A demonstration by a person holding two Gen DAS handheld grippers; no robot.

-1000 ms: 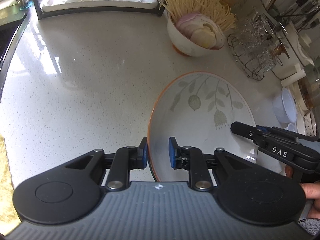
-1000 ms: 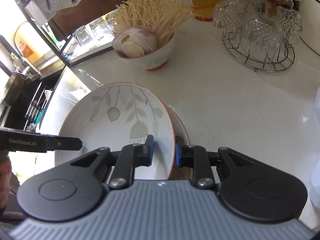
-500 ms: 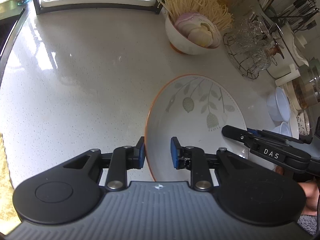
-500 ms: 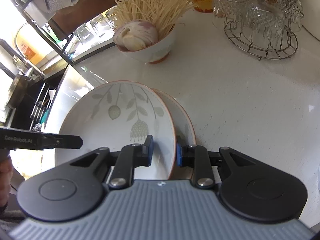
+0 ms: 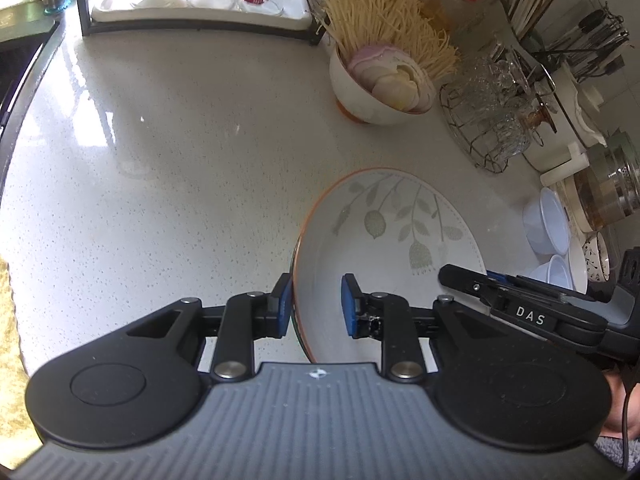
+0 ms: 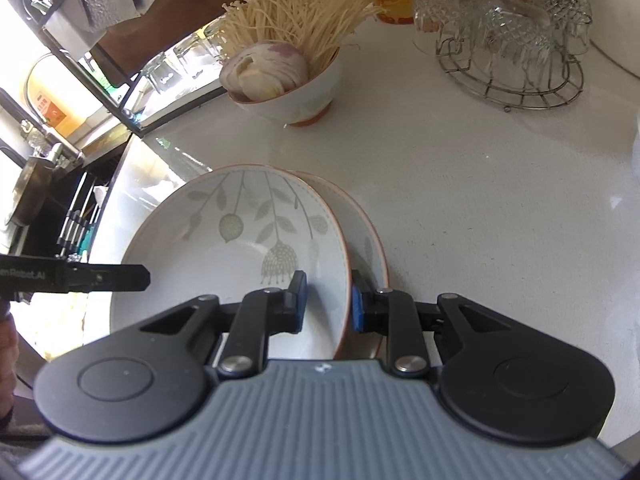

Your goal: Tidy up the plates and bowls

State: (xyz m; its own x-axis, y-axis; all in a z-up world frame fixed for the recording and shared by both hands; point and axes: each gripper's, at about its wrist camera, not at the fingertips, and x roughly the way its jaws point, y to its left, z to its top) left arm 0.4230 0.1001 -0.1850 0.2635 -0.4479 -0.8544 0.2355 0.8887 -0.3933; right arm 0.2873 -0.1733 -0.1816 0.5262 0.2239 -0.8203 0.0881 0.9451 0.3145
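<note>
Right gripper (image 6: 326,300) pinches top plate (image 6: 224,248) at the rim. Left gripper (image 5: 316,304) straddles the opposite rim, can't tell if clamped. Plate sits tilted on second plate (image 6: 368,240) on the counter (image 6: 480,200). Looks like the nesting step. Next: lower flat, centre, let go.

— What carries everything?

— I see a pale speckled countertop (image 5: 168,152), glossy with window glare on the left.

— What lies directly on it?

— I list: a bowl (image 6: 298,94) of enoki mushrooms and sliced onion toward the back; a wire rack (image 6: 516,88) of upturned cut-glass cups to its right; a dark-framed rack (image 5: 192,28) holding a white tray with glasses along the back edge; small white plastic bowls (image 5: 548,230) at the far right; a leaf-patterned plate (image 6: 370,236) near me, with a matching plate (image 6: 236,236) tilted over it.
</note>
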